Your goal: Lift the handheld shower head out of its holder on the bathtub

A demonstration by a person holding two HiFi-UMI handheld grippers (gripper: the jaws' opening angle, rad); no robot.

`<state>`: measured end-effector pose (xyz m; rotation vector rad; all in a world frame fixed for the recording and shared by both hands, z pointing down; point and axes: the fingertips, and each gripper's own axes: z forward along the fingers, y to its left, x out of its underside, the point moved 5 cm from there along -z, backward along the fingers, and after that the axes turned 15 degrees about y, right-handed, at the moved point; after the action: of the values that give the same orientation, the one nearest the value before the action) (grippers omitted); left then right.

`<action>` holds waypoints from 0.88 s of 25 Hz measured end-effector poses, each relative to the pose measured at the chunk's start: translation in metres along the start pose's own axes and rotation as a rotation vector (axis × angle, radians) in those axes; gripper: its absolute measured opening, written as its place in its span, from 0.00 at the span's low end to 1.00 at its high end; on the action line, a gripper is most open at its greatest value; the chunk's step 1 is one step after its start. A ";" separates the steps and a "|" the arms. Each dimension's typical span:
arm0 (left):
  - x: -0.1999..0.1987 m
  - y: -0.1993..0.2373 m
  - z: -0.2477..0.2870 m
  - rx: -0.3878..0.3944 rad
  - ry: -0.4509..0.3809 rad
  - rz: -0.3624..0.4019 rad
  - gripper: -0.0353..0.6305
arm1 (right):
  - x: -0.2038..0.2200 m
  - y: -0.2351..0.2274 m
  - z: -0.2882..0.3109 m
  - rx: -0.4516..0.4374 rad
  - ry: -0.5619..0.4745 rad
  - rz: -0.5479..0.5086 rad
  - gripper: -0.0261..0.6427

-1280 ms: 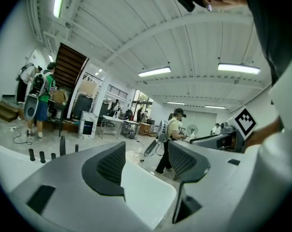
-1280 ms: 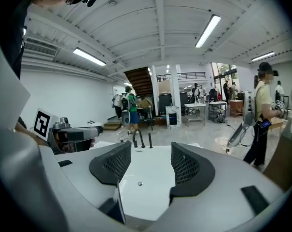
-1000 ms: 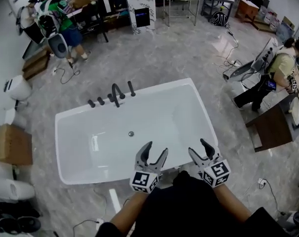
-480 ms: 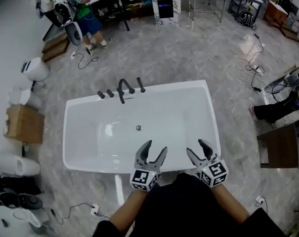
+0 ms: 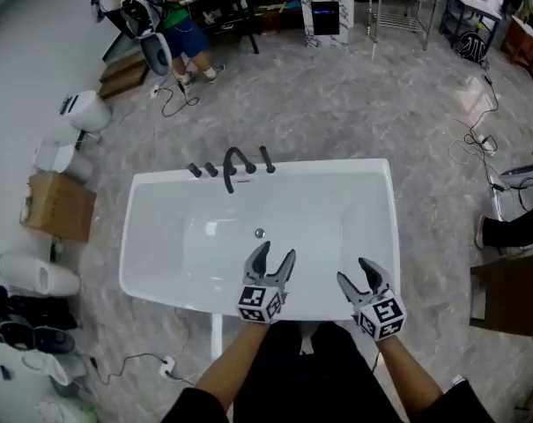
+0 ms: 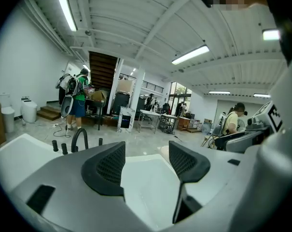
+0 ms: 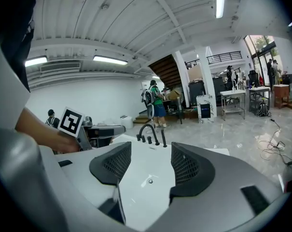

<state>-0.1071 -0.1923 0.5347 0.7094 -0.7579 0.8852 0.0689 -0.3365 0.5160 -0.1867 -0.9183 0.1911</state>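
I'm standing at the near long side of the white bathtub [image 5: 336, 167], and both my tools hang over its near rim with nothing in them. The left hand-held gripper [image 5: 273, 258] has its jaws spread wide, with only bare tub showing between them. The right hand-held gripper [image 5: 358, 274] is just as wide open and just as empty.

The handheld shower head [image 5: 266, 159] is on the far rim, straight across the basin from me. It is a slim black wand standing upright in its holder. It sits just to the right of the arched spout [image 5: 228, 167], with the two short knobs [image 5: 194, 171] off on the spout's other side.

From the left hand-held gripper it lies almost dead ahead, over the drain [image 5: 259, 233] and on to the back edge. From the right one it lies ahead and well off to the left. So I judge the left is the nearer and better lined up.

Since the wand's long axis runs vertical, I expect to reach forward across the tub and close the jaws on its sides. The pull would then go straight up along that axis. Pulling toward me could make it bind in the holder or knock the spout beside it.
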 end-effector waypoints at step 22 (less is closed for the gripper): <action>-0.013 0.177 0.178 -0.045 -0.009 -0.071 0.45 | -0.002 0.001 0.135 0.065 0.029 0.075 0.38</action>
<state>-0.3147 -0.2593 0.6597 0.6963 -0.7537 0.7984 -0.0406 -0.3252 0.5944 -0.1634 -0.8752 0.2869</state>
